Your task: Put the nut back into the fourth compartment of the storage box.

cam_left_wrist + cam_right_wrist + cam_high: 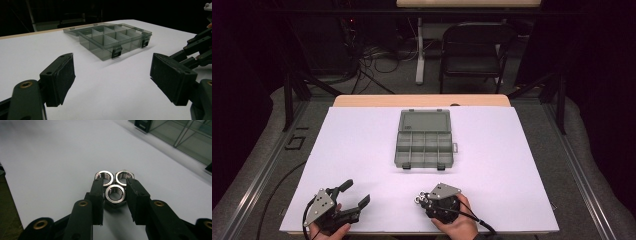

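Note:
Three steel hex nuts lie together on the white sheet near the front edge. In the right gripper view the nearest nut (115, 194) sits between the two black jaws of my right gripper (115, 183), whose pads press its sides. The other two nuts (104, 177) (124, 177) touch it just beyond the jaw tips. From the high view the right gripper (421, 201) points left, with the nuts (417, 200) at its tip. My left gripper (357, 193) (112, 77) rests at the front left, jaws wide apart, nothing between them.
A grey translucent compartment box (424, 140) (112, 40) lies open in the middle of the white sheet (362, 150), lid folded back, compartments bare. Its corner shows in the right gripper view (190, 137). Beyond the table stand a folding chair (472, 50) and cables on the floor.

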Demonstrator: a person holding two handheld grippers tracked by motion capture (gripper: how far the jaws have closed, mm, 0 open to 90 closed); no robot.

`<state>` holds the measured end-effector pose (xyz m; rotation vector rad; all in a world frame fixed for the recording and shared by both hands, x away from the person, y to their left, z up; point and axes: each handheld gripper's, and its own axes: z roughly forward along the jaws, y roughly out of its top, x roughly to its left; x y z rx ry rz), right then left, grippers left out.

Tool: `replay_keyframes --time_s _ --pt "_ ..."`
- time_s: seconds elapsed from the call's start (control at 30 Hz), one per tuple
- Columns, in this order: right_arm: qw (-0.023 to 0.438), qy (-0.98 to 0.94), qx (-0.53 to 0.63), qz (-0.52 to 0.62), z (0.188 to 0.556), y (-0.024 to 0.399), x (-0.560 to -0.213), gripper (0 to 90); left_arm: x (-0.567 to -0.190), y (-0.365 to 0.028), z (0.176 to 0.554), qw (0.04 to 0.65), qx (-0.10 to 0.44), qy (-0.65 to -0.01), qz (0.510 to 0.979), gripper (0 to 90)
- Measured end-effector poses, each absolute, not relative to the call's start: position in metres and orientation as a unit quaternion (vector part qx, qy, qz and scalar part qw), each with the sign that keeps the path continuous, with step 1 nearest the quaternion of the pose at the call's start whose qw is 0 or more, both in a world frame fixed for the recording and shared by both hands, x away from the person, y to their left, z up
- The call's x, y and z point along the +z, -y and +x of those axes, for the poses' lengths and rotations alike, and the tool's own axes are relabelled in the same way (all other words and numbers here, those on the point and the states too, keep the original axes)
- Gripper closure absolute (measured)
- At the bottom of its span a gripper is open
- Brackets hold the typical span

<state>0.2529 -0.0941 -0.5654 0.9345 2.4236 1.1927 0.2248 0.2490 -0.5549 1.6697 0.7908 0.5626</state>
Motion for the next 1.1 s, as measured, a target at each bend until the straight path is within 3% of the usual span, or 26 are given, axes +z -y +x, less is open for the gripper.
replay_keyframes --time_s 1.1 --pt "0.138 -0.844 0.409 0.319 0.2524 0.0947 -0.5646 70.2 -0.5545 -0.2493 0.2245 0.569 0.241 -0.337 0.71 20.0"
